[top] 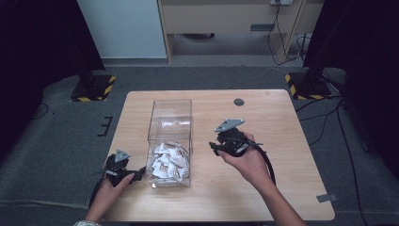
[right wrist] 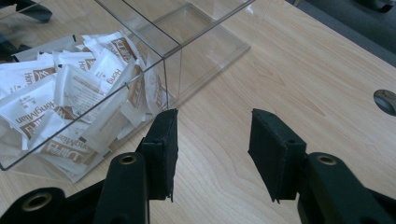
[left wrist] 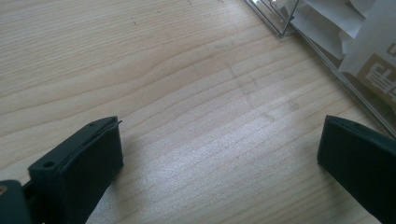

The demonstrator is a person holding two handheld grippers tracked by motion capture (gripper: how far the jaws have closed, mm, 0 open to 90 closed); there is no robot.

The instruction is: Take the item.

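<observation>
Clear acrylic, long and rectangular, the open-topped box (top: 170,136) lay between my two hands on the pale wooden surface (top: 263,188), its long axis running away from me. White paper sachets with brown print (top: 167,162) were heaped at its near end; the far half stood bare. My right hand-held gripper (top: 217,147) hung above the surface just to the right of the box, tilted toward it, so the sachets lay ahead and to its left beyond the clear wall. Its jaws stood partly apart with nothing between them. My left hand-held gripper (top: 139,175) rested low by the box's near left corner, jaws spread wide and empty, with the sachets just off to its right. I judged the left the nearer of the two to the heap, though the box wall stood between it and the sachets, so either one would have had to come in over the rim from above.
</observation>
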